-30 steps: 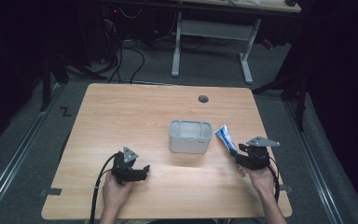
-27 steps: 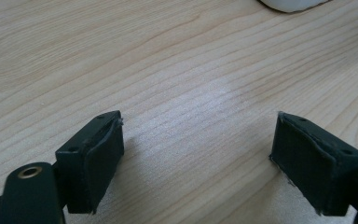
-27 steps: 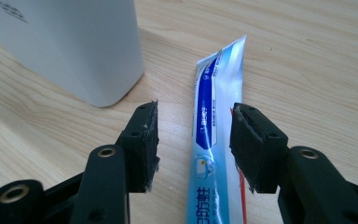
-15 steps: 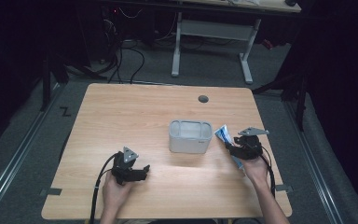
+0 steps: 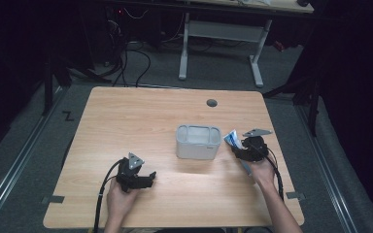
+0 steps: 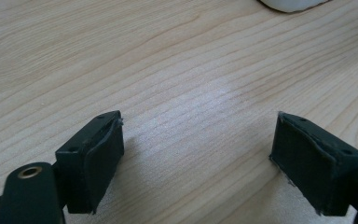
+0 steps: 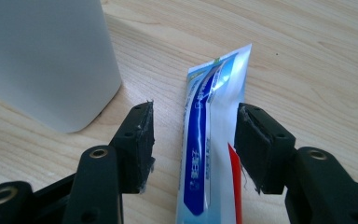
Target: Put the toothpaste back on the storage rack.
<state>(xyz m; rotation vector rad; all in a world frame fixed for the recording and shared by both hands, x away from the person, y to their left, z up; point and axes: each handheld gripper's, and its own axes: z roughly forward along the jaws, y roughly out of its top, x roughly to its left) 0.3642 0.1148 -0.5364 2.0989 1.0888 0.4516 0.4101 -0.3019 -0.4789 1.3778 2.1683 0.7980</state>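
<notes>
We see a wooden table (image 5: 141, 116) with a grey rectangular container (image 5: 198, 141) standing near its middle. Just right of it lies a blue-and-white toothpaste tube (image 7: 213, 135), flat on the wood. Our right gripper (image 7: 193, 144) sits over the tube, jaws parted either side of it, not yet pinching. Our left gripper (image 6: 198, 156) rests near the front edge, jaws wide apart over bare wood.

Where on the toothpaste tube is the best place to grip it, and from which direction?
Grip the toothpaste tube across its narrow width, near mid-body, coming along its length from above. It lies flat beside the grey container, and the right gripper already straddles it with open jaws.
</notes>
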